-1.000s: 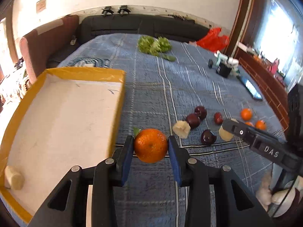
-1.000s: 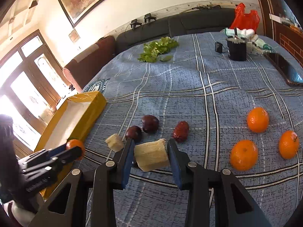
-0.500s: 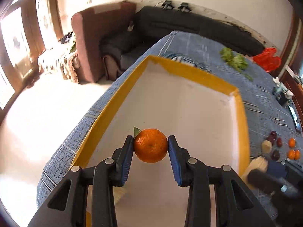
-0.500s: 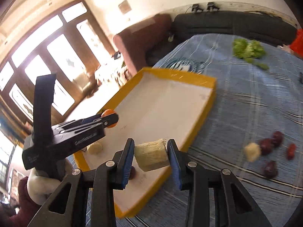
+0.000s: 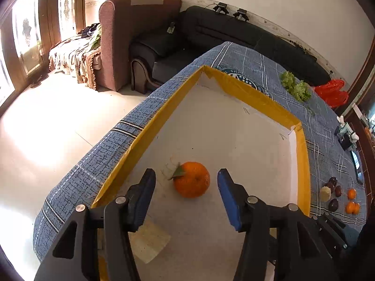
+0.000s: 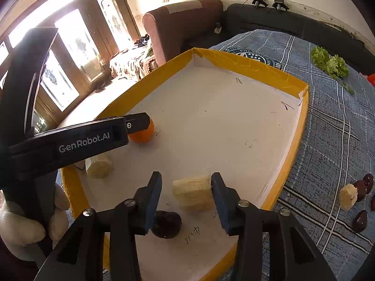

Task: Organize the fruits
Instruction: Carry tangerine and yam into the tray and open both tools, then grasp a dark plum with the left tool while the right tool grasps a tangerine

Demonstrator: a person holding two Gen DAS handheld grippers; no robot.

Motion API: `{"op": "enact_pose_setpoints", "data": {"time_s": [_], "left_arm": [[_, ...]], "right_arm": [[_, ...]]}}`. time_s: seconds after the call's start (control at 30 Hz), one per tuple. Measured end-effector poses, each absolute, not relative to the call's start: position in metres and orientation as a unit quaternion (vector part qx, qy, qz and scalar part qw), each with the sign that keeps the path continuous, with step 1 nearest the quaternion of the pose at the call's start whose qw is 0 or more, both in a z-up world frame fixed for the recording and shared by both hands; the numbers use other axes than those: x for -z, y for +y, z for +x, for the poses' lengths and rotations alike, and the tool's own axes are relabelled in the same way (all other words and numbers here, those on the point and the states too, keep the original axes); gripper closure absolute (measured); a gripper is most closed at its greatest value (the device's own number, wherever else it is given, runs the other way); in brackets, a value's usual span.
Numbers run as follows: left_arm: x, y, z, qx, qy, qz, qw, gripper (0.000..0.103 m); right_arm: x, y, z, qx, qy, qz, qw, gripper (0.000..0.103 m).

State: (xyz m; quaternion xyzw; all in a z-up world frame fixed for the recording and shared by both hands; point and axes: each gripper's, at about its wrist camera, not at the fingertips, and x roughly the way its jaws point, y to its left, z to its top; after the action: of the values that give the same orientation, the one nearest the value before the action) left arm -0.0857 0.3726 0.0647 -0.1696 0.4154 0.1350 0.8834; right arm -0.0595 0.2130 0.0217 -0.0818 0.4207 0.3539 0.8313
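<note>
Your left tongs (image 5: 186,193) have just opened off the orange (image 5: 191,179), now lying in the tray (image 5: 302,164). Your right tongs (image 6: 186,196) have just opened too; one pad seems to brush the pale chunk (image 6: 192,196). Lift both straight up, clear.

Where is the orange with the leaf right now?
In the left wrist view the orange sits on the white floor of the yellow-edged tray, between the open jaws of the left tool, nearer the tray's left wall.
</note>
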Motion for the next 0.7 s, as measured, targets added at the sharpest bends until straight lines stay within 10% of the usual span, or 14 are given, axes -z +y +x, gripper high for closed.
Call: {"op": "enact_pose_setpoints", "data": {"time_s": [0.7], "left_arm": [[-0.133, 0.272, -0.143, -0.056, 0.35, -0.144, 0.924, 0.023]], "right_arm": [[-0.103, 0.036, -0.074, -0.281, 0.341, 0.03, 0.897, 0.028]]}}
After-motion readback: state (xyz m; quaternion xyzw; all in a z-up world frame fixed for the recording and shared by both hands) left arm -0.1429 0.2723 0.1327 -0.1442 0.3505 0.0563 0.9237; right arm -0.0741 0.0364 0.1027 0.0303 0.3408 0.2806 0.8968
